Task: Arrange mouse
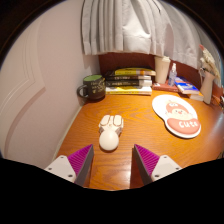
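A white computer mouse [110, 131] lies on the wooden desk [120, 105], just ahead of my fingers and a little left of the midline. A round orange-and-white mouse mat [177, 115] lies to the right of the mouse, further back. My gripper [112, 165] is open, its two magenta pads [80, 160] wide apart with only bare wood between them. The mouse is apart from both fingers.
A dark green mug [93, 87] stands at the back left. A stack of books [130, 80] lies behind the mouse, with a pale cup [162, 68] and small items to its right. A curtain [125, 28] hangs behind the desk, a wall to the left.
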### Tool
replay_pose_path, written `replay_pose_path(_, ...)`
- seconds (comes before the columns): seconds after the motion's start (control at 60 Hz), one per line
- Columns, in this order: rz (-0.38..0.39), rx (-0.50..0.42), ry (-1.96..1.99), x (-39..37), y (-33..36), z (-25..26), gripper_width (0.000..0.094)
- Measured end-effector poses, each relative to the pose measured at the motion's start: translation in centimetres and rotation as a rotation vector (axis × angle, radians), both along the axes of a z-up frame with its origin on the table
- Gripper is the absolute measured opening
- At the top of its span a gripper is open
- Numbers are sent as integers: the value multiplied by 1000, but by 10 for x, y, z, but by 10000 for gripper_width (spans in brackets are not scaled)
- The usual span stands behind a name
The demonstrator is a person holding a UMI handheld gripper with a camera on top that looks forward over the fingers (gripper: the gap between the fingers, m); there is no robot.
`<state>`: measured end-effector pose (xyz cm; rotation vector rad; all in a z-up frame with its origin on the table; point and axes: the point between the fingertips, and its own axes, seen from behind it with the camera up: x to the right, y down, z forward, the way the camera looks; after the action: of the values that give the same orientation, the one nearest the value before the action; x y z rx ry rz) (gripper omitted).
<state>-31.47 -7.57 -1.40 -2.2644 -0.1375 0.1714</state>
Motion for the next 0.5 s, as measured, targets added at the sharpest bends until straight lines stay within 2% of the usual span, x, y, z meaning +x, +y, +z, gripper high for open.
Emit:
replay_pose_path(0.167,-15,-6,-33,-11,54,0,783)
replay_pose_path(0.267,-36,-27,-54,-8,72,-3,620)
replay_pose_path(0.3,-42,-39,-65,-6,74,-4,534)
replay_pose_path(0.35,-44,-62,-73,-5,74,-6,523)
replay_pose_path(0.5,-47,-117,-84,-4,71,-8,368)
